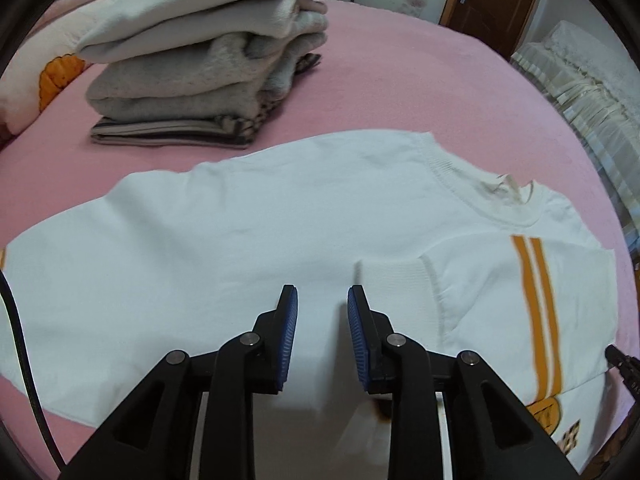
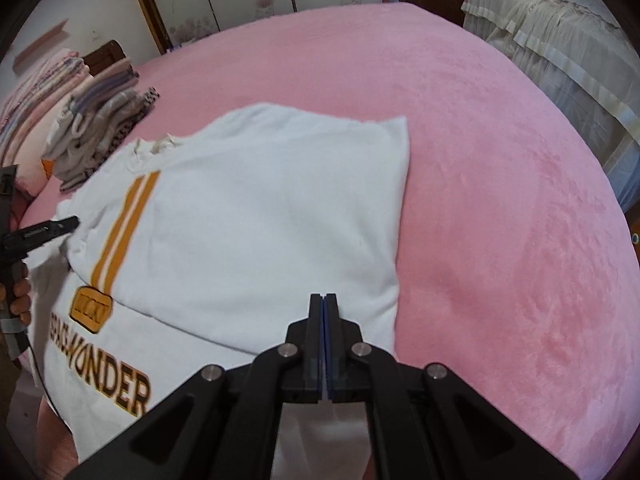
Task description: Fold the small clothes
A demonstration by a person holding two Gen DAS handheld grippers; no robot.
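Note:
A white sweatshirt (image 1: 240,232) with orange stripes (image 1: 538,300) lies spread on the pink bed (image 1: 380,92), with one sleeve folded in across its body. The cuff (image 1: 394,274) of that sleeve rests just past my left gripper (image 1: 322,300). That gripper hovers over the shirt with its blue pads apart and nothing between them. In the right wrist view the sweatshirt (image 2: 260,200) shows its lettered front, with its right side folded over. My right gripper (image 2: 324,300) is shut above the folded edge, and I see no cloth between its tips. The left gripper's fingers (image 2: 60,226) show at the left edge, held by a hand (image 2: 18,300).
A stack of folded grey and white clothes (image 1: 200,80) stands on the bed behind the shirt. A pillow with an orange print (image 1: 52,76) lies at the far left. A second bed with a cream cover (image 2: 560,40) stands to the right, past bare pink sheet (image 2: 500,200).

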